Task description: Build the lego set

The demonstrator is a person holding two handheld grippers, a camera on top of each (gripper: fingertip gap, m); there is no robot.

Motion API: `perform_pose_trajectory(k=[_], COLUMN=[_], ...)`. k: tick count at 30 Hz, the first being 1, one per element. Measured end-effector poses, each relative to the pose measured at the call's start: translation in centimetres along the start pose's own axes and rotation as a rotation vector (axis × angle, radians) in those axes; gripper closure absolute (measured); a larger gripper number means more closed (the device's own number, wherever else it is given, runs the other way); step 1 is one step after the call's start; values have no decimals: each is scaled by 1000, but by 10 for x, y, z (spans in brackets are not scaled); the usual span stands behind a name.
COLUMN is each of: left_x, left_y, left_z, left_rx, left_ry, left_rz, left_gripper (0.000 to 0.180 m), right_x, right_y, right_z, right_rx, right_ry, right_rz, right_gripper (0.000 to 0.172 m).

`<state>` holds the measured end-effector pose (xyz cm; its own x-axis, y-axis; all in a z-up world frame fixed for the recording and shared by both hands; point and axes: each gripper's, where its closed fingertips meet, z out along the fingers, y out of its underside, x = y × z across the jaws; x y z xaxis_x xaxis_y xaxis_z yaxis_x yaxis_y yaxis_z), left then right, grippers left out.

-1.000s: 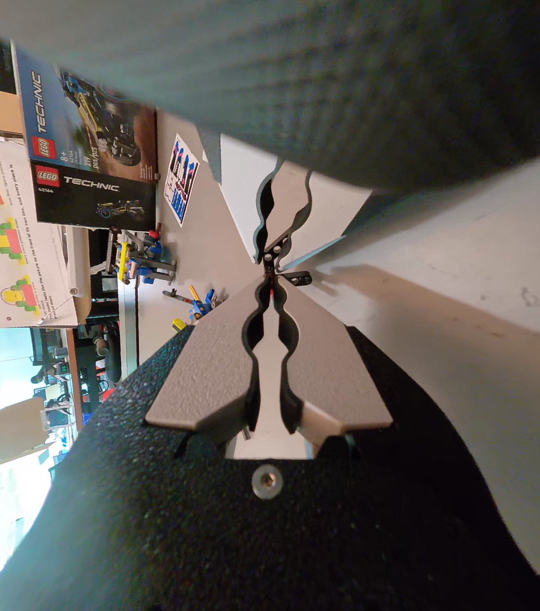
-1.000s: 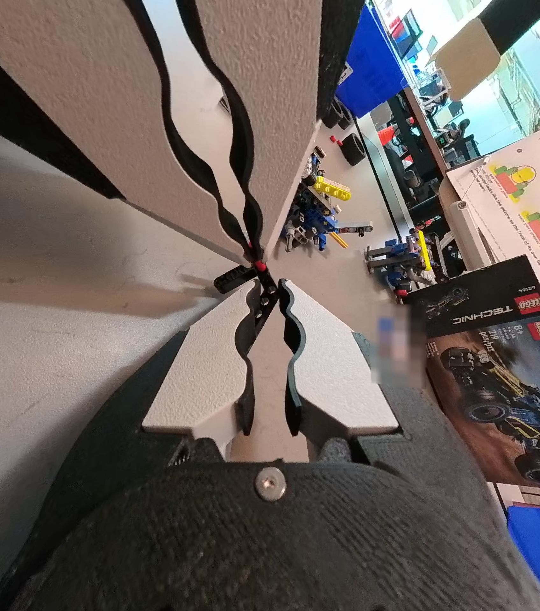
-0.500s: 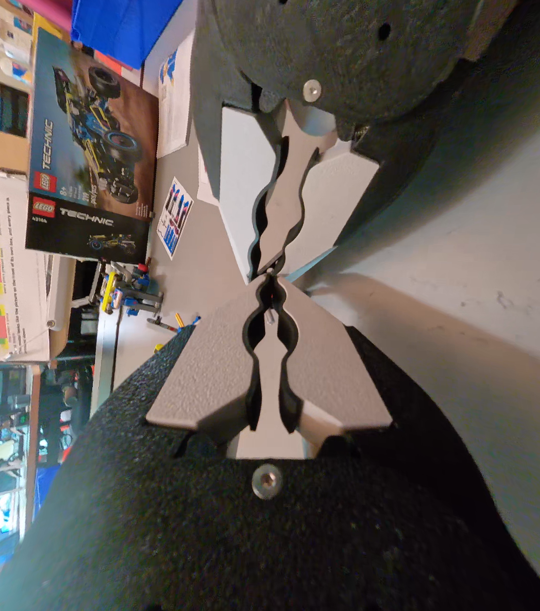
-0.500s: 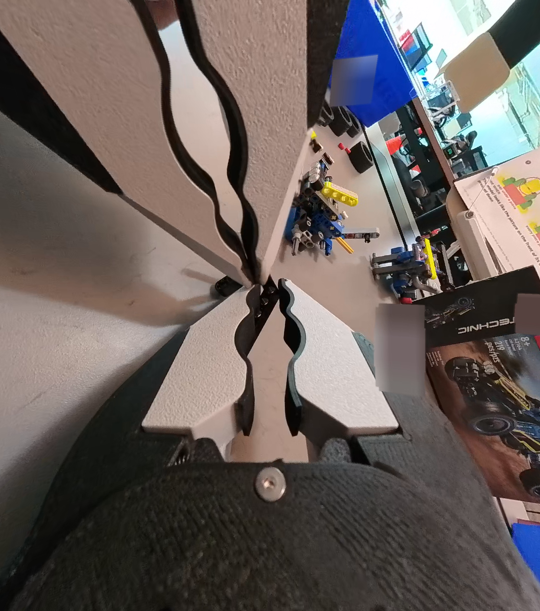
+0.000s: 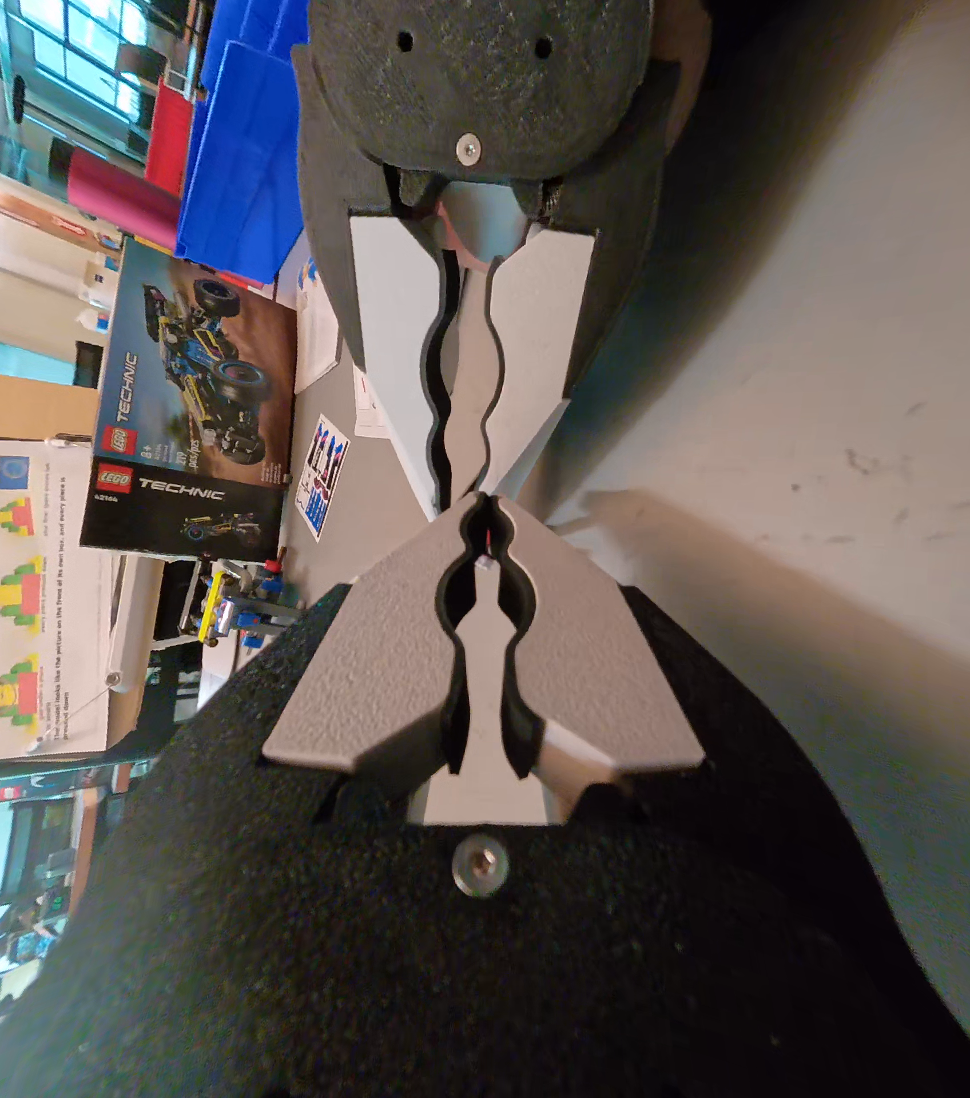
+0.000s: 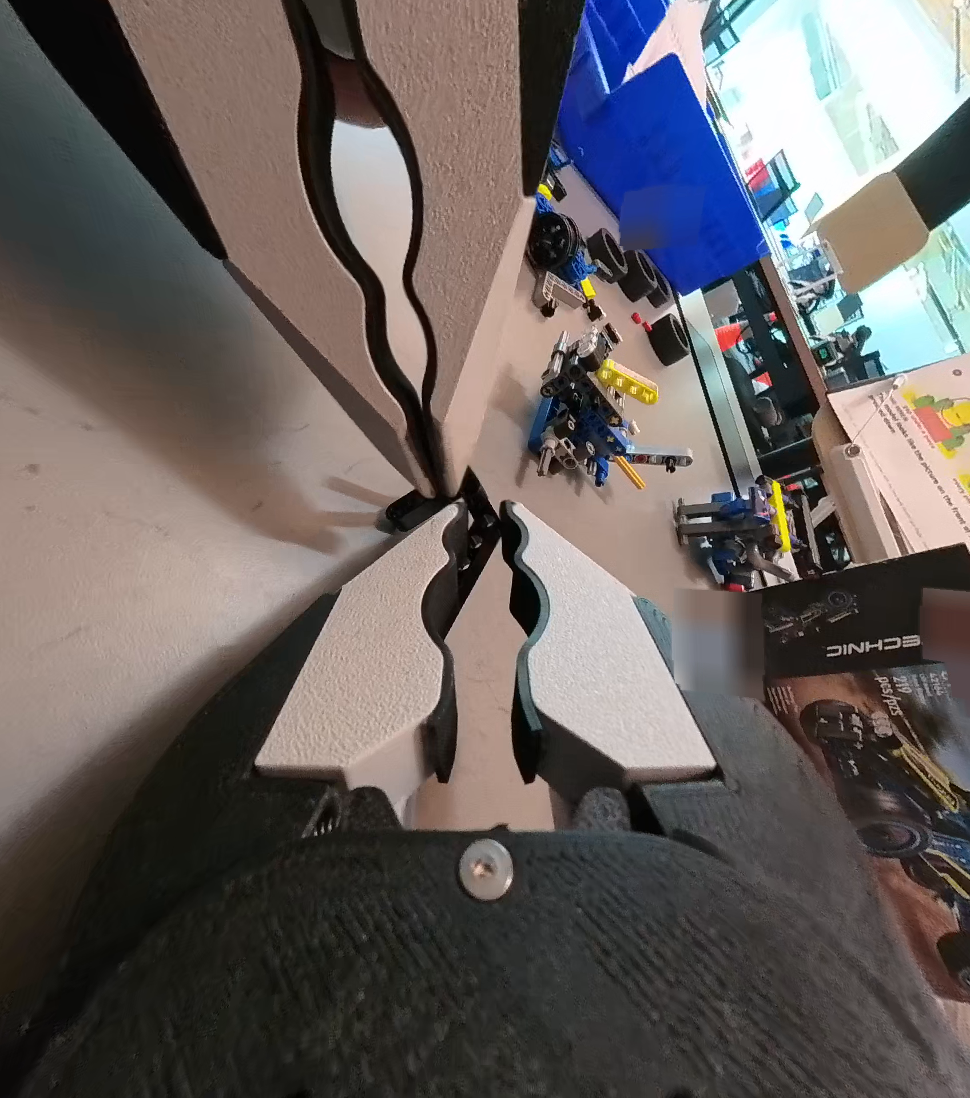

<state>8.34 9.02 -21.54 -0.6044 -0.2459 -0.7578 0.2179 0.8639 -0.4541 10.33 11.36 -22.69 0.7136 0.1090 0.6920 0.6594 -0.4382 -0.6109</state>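
My left tongs [image 5: 485, 505] are clenched tight at the tips, and in the hollow just behind them I can see a thin red pin [image 5: 488, 538] with a pale end pinched between the pads. My right tongs [image 6: 479, 514] are clamped on a black holed beam [image 6: 474, 549], which runs slantwise between the two fingers, its far end poking out past the tips to the left, just above the table [image 6: 84, 564]. The two pairs of tongs meet nose to nose: in the right wrist view the left tongs come down from above with their tips touching the beam's outer end, though I cannot tell whether the pin sits in one of its holes. Off to the side on the table lies a part-built blue and black model [image 6: 586, 419] with a yellow beam on it, and a second small blue and grey assembly [image 6: 738, 529] nearer the toy set box [image 5: 197, 410]. A sticker sheet [image 5: 322, 475] lies flat just beside that box. Several loose black tyres [image 6: 637, 276] stand near the blue bins [image 6: 655, 160] at the far edge, and a printed sheet with coloured brick pictures [image 5: 19, 594] hangs beyond the box.
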Motion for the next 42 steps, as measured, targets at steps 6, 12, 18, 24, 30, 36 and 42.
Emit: perform_pose_trajectory(k=[6, 12, 18, 24, 30, 36, 42], left_x=[-1, -12, 19, 48, 53, 61, 57], left_y=[-1, -10, -3, -7, -10, -2, 12], left_z=[-1, -12, -34, -39, -35, -25, -29], left_rx=[20, 146, 42, -130, -262, -334, -372], left_ry=[-22, -31, 117, 163, 14, -13, -22], left_rz=[3, -365, -509, -694, -1018, -994, -970], left_gripper=[180, 180, 180, 164, 152, 160, 176], right_x=[0, 0, 7, 7, 0, -5, -6], right_y=[0, 0, 7, 0, -1, 0, 1], right_z=[0, -1, -3, -3, -2, -2, -3], right_rx=[11, 7, 8, 28, 28, 20, 10], right_ry=[-7, 8, 37, 46, 21, -1, -6], right_rz=[-10, -20, -46, -40, -65, -70, -78], right_gripper=[163, 162, 156, 146, 147, 152, 155])
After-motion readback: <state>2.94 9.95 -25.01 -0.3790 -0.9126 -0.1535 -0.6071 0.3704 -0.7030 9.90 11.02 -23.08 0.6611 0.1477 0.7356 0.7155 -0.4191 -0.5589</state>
